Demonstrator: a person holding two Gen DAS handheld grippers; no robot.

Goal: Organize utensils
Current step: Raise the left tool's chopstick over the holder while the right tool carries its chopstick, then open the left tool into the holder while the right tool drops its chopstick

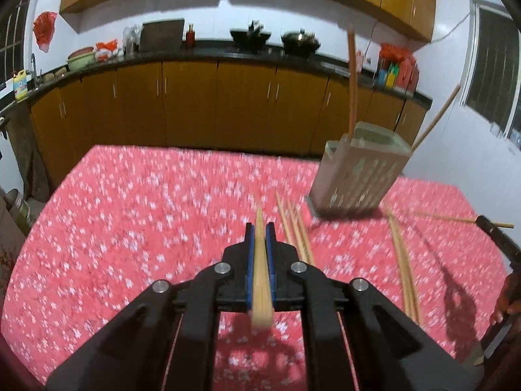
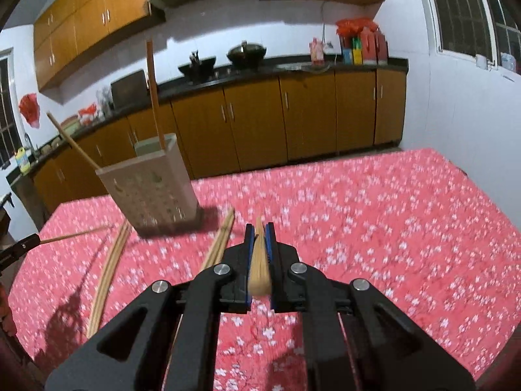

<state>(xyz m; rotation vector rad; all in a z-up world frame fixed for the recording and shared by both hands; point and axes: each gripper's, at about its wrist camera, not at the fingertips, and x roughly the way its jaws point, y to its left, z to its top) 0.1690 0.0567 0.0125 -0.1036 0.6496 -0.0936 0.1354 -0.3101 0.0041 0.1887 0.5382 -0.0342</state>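
Note:
My left gripper (image 1: pixel 259 228) is shut on a wooden chopstick (image 1: pixel 260 270) lying along its fingers, above the red flowered tablecloth (image 1: pixel 146 211). My right gripper (image 2: pixel 259 228) is shut on another wooden chopstick (image 2: pixel 259 260). A beige perforated utensil holder (image 1: pixel 358 176) stands to the right ahead in the left wrist view and to the left ahead in the right wrist view (image 2: pixel 153 189); two chopsticks (image 1: pixel 351 81) stick up out of it. Loose chopsticks (image 1: pixel 296 231) lie on the cloth in front of the holder, with more (image 1: pixel 403 260) further right.
In the left wrist view the other gripper (image 1: pixel 498 234) shows at the right edge with its chopstick. Behind the table runs a kitchen counter (image 1: pixel 211 55) with woks and bottles over orange cabinets (image 1: pixel 195 104). A white wall (image 2: pixel 456 97) with a window stands to the right.

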